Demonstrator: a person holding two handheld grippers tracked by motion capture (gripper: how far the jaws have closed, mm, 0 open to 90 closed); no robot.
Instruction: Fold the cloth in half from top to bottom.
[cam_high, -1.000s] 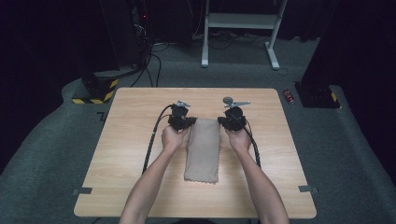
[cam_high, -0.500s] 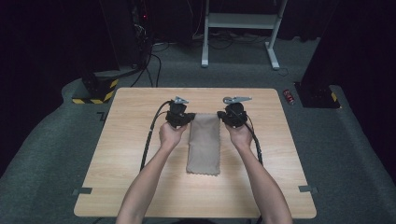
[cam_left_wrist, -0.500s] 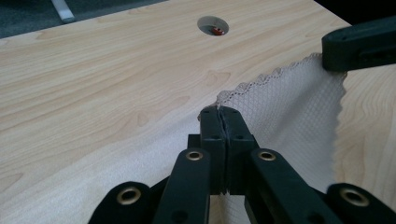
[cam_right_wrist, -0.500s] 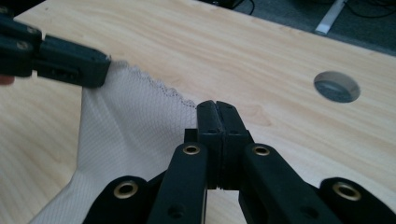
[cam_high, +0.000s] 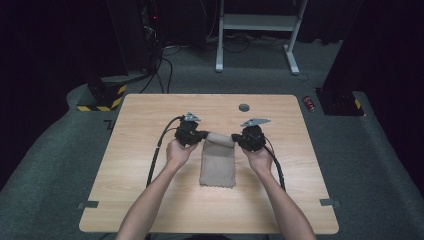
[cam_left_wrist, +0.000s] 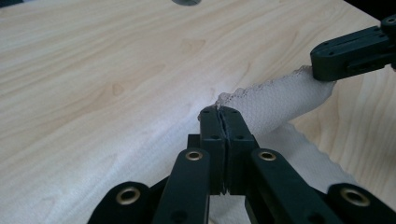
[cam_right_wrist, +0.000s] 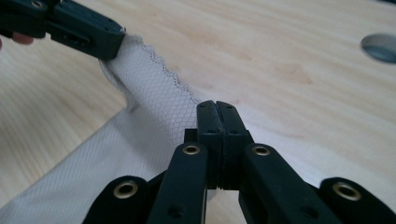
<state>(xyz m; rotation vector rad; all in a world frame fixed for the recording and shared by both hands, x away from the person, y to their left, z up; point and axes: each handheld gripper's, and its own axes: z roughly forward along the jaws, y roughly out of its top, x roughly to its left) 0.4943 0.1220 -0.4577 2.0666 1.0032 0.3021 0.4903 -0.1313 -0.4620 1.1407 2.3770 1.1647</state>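
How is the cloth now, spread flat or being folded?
Being folded: both shut grippers lift the cloth's far edge, curling it over the rest.

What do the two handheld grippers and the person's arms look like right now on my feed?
Both the left gripper and the right gripper are black, each topped by a grey three-cornered plate. The gripper views show flat black linkage bars with brass-coloured rivets leading to two narrow black jaws. A black cable trails from the left gripper, another from the right. The forearms are bare, with no sleeves or gloves.
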